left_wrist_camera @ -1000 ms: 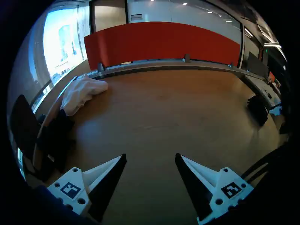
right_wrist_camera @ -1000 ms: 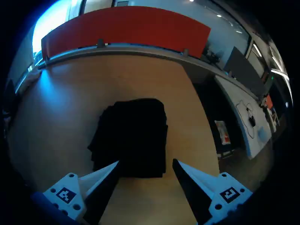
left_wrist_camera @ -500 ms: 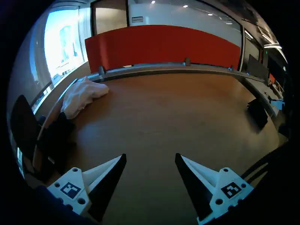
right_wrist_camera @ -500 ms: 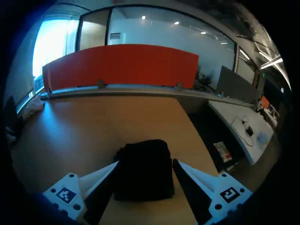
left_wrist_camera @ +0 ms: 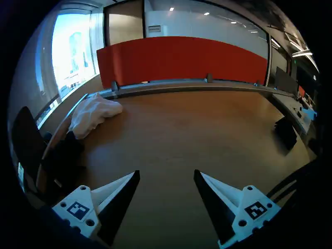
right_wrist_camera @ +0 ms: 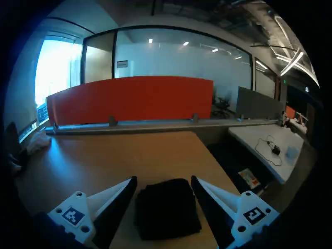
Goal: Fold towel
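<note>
- the left gripper point(left_wrist_camera: 166, 171) is showing two white wedge-shaped fingers point(left_wrist_camera: 114, 189), each tapering to a point and wearing a black inner face.
- a square black-and-white marker point(left_wrist_camera: 78, 209) is sitting on each finger base, with small round screw holes point(left_wrist_camera: 83, 188) ringing it.
- black cables point(left_wrist_camera: 291, 179) are running beside its right finger.
- the right gripper point(right_wrist_camera: 163, 177) is wearing the same white wedges, black inner faces and square tags.

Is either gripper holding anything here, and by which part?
Nothing is held. Left gripper open over the table; right gripper open, the folded black towel lying free between its fingers.
</note>
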`<state>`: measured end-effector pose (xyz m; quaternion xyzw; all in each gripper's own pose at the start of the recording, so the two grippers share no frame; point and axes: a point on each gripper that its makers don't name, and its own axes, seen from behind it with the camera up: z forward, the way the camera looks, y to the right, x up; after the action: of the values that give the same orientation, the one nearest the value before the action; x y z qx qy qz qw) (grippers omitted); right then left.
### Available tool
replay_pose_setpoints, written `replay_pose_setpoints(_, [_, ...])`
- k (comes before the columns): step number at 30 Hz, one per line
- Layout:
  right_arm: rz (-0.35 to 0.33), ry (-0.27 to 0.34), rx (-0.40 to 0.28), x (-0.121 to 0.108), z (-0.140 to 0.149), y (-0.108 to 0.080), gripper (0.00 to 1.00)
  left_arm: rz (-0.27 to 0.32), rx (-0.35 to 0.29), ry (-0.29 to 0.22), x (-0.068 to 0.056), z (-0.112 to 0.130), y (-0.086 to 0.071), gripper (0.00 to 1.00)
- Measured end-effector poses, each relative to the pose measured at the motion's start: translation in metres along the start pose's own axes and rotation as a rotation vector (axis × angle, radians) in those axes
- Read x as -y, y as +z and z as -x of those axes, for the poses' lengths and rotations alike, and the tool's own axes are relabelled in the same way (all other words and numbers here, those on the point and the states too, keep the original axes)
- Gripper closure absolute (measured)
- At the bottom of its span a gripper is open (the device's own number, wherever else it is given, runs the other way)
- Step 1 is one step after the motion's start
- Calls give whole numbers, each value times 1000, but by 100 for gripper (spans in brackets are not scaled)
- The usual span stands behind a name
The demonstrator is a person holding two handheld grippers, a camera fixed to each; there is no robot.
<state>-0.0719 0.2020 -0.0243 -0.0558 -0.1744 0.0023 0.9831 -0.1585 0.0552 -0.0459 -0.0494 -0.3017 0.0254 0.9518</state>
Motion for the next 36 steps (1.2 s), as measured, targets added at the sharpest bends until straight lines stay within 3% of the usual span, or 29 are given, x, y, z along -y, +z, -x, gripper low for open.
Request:
replay_pose_setpoints(11, [13,4,-153,13,-48,-7,0,-14,-94,-31,4,-29,-1,3])
replay_pose_setpoints(26, [-24,-27,-199,49,-80,-12,0,-62,-317,-91,25,-94,-14,3])
replay_pose_setpoints(36, [-44,-42,-230,79,-96,-14,0,-53,-374,-103,31,-119,-18,3])
